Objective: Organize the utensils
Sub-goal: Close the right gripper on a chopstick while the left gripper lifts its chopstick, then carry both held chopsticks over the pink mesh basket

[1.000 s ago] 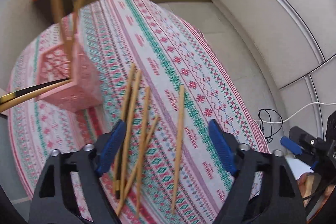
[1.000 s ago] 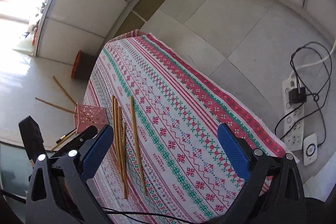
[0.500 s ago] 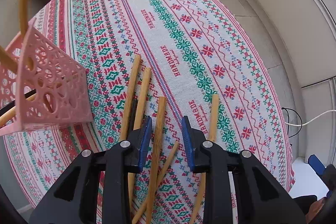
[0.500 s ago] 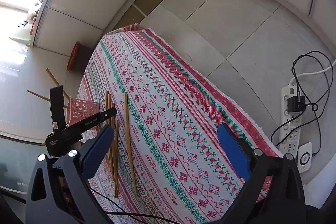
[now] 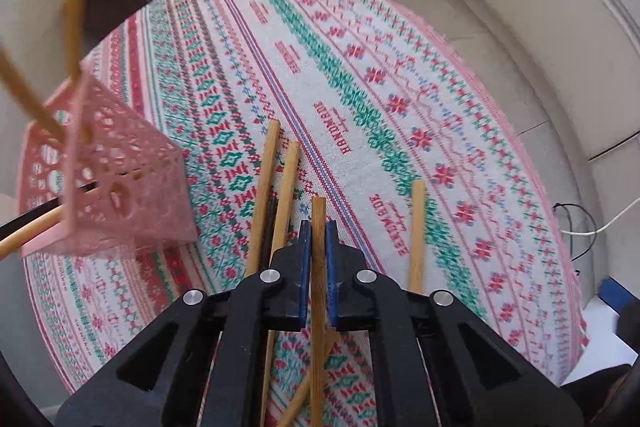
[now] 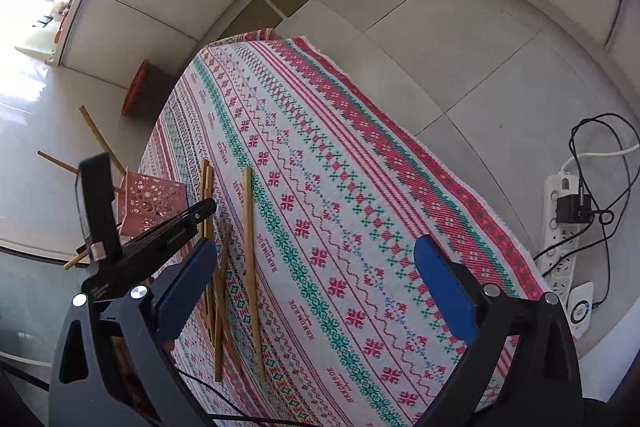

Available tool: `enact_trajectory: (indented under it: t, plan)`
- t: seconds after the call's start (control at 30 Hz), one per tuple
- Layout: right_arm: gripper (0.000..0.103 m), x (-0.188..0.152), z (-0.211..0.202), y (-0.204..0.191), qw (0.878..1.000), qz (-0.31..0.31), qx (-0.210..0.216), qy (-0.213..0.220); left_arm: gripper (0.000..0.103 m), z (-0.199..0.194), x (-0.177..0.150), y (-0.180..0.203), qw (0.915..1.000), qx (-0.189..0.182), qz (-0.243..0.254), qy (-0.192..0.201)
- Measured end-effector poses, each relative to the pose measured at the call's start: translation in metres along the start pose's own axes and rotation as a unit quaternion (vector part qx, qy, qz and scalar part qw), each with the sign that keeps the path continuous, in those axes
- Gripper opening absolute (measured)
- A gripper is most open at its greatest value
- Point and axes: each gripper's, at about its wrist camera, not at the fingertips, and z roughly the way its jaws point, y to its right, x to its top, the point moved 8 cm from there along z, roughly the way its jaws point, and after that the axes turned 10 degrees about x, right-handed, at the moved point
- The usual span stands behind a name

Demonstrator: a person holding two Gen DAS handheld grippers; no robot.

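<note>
Several wooden chopsticks lie side by side on the patterned tablecloth (image 5: 360, 75). My left gripper (image 5: 315, 227) is shut on one wooden chopstick (image 5: 318, 219), which runs between its blue pads. Two more chopsticks (image 5: 266, 187) lie just left of it, and a lone one (image 5: 417, 227) lies to the right. A pink perforated basket (image 5: 120, 187) stands at the left with chopsticks sticking up out of it. My right gripper (image 6: 316, 259) is open and empty above the table; its view shows the left gripper (image 6: 176, 231), the basket (image 6: 154, 199) and the chopsticks (image 6: 249, 247).
The table edge falls to a tiled floor on the right. A power strip (image 6: 564, 227) with cables lies on the floor. A dark bin with an orange rim (image 6: 146, 91) stands beyond the table's far end.
My left gripper has come down over the row of chopsticks and closed from wide open onto one chopstick. My right gripper has stayed open, shifting only slightly.
</note>
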Motion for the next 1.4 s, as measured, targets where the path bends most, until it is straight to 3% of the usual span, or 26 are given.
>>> enact_trajectory:
  t: [0.2,0.4,0.57,0.67,0.7,0.73,0.8,0.9,1.07,1.3,1.4]
  plan:
    - [0.096,0.012,0.049,-0.040,0.998,-0.057,-0.033,-0.020,0.006,-0.080,-0.015,-0.029,0.9972,-0.019,-0.025,0.069]
    - [0.091,0.019,0.098,-0.072,0.992,-0.096,-0.077,-0.037,0.006,-0.163,-0.027,-0.061,0.9856,-0.025,-0.052,0.159]
    - [0.067,0.017,0.130,-0.078,0.984,-0.113,-0.119,-0.067,0.007,-0.194,-0.039,-0.090,0.9768,-0.040,-0.080,0.195]
    - [0.042,0.008,0.148,-0.073,0.981,-0.104,-0.135,-0.093,0.007,-0.203,-0.042,-0.099,0.9744,-0.045,-0.088,0.202]
    - [0.037,0.007,0.150,-0.072,0.980,-0.106,-0.144,-0.087,0.007,-0.207,-0.042,-0.103,0.9736,-0.046,-0.092,0.204]
    - [0.023,0.006,0.150,-0.073,0.979,-0.115,-0.149,-0.077,0.007,-0.209,-0.043,-0.105,0.9729,-0.046,-0.094,0.206]
    - [0.008,0.004,0.151,-0.071,0.978,-0.115,-0.154,-0.080,0.007,-0.213,-0.045,-0.109,0.9721,-0.046,-0.096,0.209]
    - [0.008,0.004,0.145,-0.070,0.980,-0.116,-0.149,-0.069,0.007,-0.215,-0.047,-0.115,0.9711,-0.045,-0.104,0.210]
    - [0.008,0.002,0.098,-0.081,0.981,-0.144,-0.127,-0.026,0.007,-0.218,-0.050,-0.123,0.9690,-0.047,-0.114,0.214]
    - [0.008,-0.013,0.014,-0.134,0.981,-0.186,-0.046,0.039,0.007,-0.239,-0.052,-0.132,0.9633,-0.050,-0.128,0.231]
    - [0.008,-0.015,-0.024,-0.168,0.974,-0.213,-0.015,0.077,0.007,-0.250,-0.050,-0.142,0.9584,-0.051,-0.142,0.242]
